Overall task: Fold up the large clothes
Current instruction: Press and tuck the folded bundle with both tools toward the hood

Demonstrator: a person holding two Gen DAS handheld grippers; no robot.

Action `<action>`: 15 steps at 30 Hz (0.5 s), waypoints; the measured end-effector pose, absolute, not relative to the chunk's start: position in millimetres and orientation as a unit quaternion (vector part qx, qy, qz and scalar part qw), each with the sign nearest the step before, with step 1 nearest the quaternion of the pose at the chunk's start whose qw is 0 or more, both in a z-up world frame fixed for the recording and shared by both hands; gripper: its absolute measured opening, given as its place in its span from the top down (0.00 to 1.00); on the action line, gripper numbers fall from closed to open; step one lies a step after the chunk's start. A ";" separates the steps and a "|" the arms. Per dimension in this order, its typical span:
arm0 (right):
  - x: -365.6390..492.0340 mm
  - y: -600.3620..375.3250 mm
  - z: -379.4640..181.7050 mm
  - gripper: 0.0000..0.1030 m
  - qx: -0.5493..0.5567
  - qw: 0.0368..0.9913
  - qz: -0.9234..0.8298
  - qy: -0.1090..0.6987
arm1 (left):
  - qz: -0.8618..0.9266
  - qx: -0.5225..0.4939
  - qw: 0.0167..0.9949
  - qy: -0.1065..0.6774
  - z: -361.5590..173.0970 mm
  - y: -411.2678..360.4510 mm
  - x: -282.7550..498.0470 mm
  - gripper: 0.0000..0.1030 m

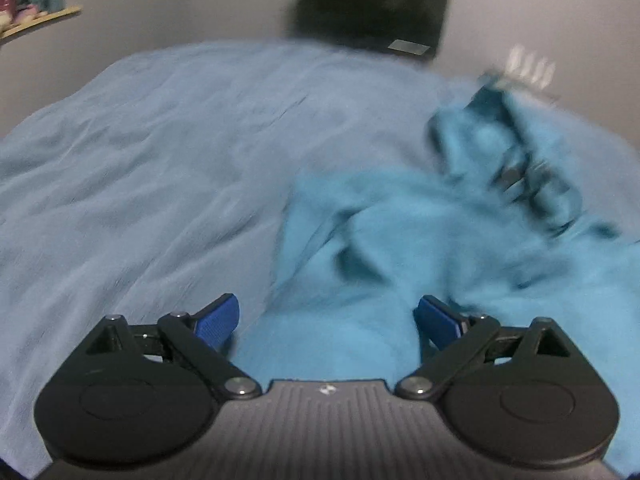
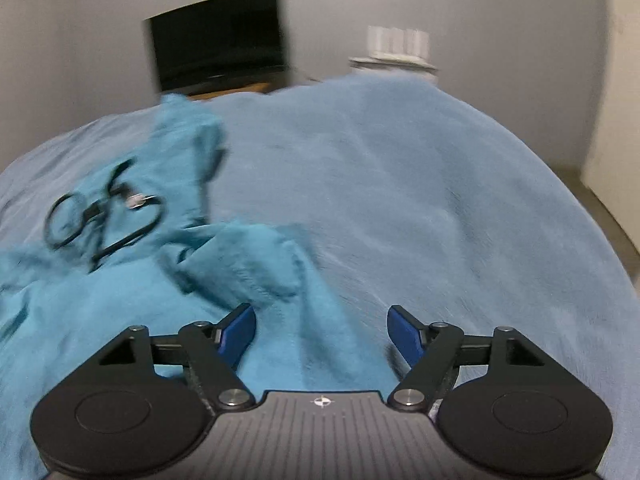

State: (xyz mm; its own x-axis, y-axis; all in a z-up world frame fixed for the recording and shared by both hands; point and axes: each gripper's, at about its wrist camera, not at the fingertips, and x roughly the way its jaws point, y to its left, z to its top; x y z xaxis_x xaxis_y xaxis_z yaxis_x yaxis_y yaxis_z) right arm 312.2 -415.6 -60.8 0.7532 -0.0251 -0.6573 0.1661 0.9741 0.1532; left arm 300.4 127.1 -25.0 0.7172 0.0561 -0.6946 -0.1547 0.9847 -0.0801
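Note:
A crumpled teal garment (image 1: 432,240) with a black drawstring (image 1: 520,180) lies on a bed with a light blue cover (image 1: 160,140). My left gripper (image 1: 326,320) is open, just above the garment's near edge, and holds nothing. In the right wrist view the same garment (image 2: 132,248) lies to the left, its drawstring (image 2: 104,216) looped on top. My right gripper (image 2: 322,334) is open over the garment's right edge, empty. Both views are motion-blurred.
A dark TV screen (image 1: 372,8) stands against the grey wall beyond the bed; it also shows in the right wrist view (image 2: 218,40). A white radiator (image 2: 396,50) sits at the back right. A shelf (image 1: 36,20) is at the far left.

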 end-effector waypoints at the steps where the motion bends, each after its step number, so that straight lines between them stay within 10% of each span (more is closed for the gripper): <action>1: 310.2 -417.7 -62.4 0.27 0.119 0.928 -0.061 0.347 | 0.065 -0.070 0.920 0.379 -29.5 130.2 301.8 0.06; 15: 186.8 -315.0 -73.0 0.19 0.002 0.960 0.007 0.280 | -0.078 0.061 0.946 0.309 -31.0 19.7 163.5 0.05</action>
State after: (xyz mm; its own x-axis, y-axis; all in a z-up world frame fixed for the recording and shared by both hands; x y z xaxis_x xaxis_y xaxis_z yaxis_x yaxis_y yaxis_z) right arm 186.8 -315.0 -73.0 0.8433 0.0135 -0.5373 -0.0115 0.9999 0.0070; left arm 163.5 19.7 -31.0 0.7965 -0.1096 -0.5946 0.1853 0.9803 0.0677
